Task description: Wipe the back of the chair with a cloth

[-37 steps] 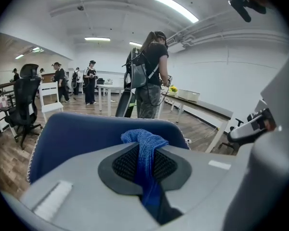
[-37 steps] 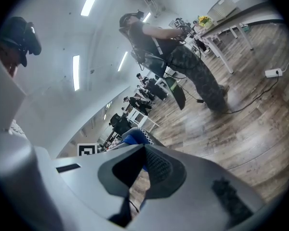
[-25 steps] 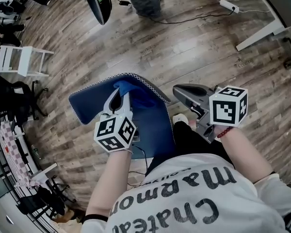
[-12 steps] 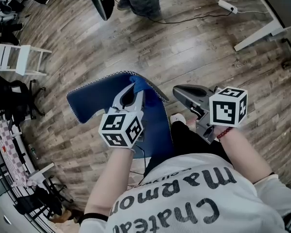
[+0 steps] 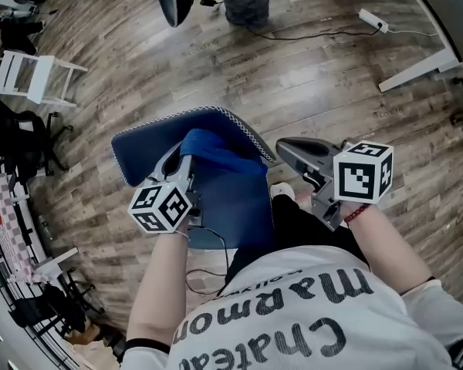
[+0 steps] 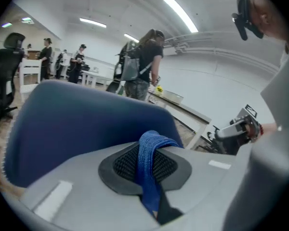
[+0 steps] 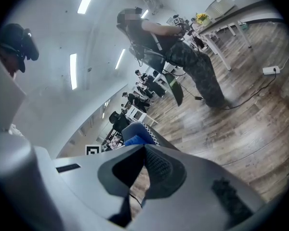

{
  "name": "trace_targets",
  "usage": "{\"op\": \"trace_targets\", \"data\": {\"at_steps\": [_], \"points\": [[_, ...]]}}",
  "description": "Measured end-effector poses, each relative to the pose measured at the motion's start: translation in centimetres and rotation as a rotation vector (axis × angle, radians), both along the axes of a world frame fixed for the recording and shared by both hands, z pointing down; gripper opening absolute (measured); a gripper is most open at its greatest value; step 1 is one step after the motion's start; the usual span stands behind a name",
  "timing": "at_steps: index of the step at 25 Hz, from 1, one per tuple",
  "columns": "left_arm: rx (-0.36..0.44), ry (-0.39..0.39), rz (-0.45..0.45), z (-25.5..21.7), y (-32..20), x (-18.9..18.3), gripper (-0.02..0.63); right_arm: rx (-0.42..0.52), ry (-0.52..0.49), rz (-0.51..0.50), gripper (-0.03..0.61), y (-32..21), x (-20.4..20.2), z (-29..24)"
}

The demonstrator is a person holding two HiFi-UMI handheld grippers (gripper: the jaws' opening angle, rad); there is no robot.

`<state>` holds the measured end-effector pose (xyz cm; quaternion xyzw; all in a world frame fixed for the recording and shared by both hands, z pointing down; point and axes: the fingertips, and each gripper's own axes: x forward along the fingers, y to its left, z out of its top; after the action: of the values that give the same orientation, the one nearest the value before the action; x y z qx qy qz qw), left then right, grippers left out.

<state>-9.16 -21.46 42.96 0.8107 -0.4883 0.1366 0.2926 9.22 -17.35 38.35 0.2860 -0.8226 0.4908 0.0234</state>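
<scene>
My left hand-held gripper is closed on the blue cloth. The cloth lies bunched on the chair back, just ahead of the jaws and a little to their right. The back's long stitched edge runs left to right in front of me, so I judge the next stroke should go along it. My left is the nearer one. My right hand-held gripper hangs beside the back's right end, jaws together on nothing. The head view gives this layout, but only the left gripper view shows the pads pinching a fold of cloth.
</scene>
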Motion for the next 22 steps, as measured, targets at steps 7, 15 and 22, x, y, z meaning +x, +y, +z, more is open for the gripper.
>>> {"op": "trace_targets", "data": {"at_steps": [7, 15, 22], "points": [[-0.007, -0.093, -0.456, -1.2, -0.2, -15.0, 0.043, -0.003, 0.002, -0.043, 0.015, 0.2, -2.1, -0.1], [-0.007, -0.171, -0.684, -2.5, 0.1, -21.5, 0.043, -0.011, 0.008, -0.067, 0.015, 0.0, -3.3, -0.3], [-0.017, -0.207, -0.638, -1.7, -1.9, -19.1, 0.025, -0.021, 0.016, -0.055, 0.015, -0.4, -2.9, 0.4]]}}
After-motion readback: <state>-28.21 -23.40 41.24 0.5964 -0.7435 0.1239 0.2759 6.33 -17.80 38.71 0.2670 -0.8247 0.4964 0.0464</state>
